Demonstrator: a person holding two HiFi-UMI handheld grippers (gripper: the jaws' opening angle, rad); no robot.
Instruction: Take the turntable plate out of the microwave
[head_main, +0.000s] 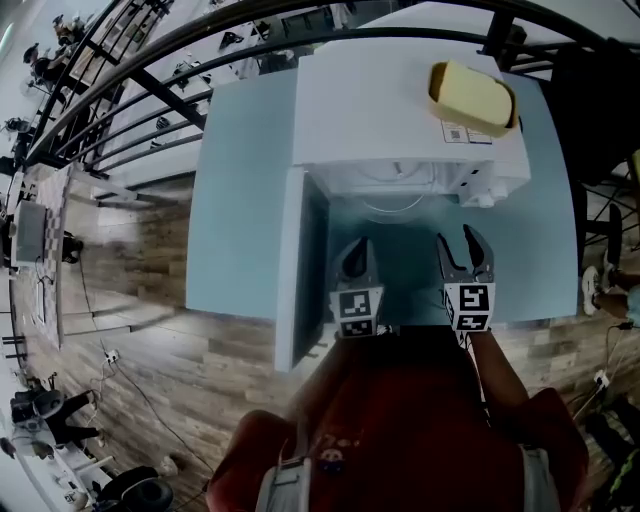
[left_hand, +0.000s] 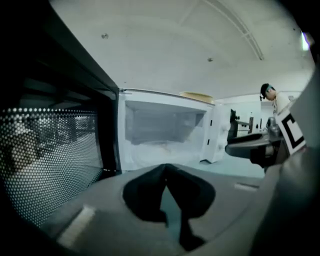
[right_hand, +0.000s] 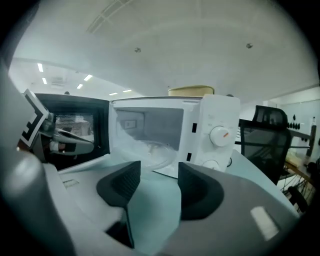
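Inside microwave (head_main: 400, 130) on table (head_main: 235, 200): turntable plate (right_hand: 155, 155) seated, not yet lifted. Door (head_main: 300, 265) swung wide for access. Right tongs (right_hand: 159, 172) spread, empty, facing cavity, apparently readied for rim. Left tongs (left_hand: 165, 167) pinched together, empty, beside door.

I wear a dark red top (head_main: 400, 420), and a pale grey strap (head_main: 287, 480) runs up its front. My left hand-held gripper (head_main: 359, 248) has a smooth grey shell and two curved black jaws that taper to points. Behind them sits a marker cube (head_main: 357, 312) faced with black-and-white squares. My right hand-held gripper (head_main: 458, 240) is built the same, with a grey shell, black jaws finely ribbed on their inner faces, and a second marker cube (head_main: 469, 306). A small pale label (right_hand: 263, 222) is stuck on its shell.
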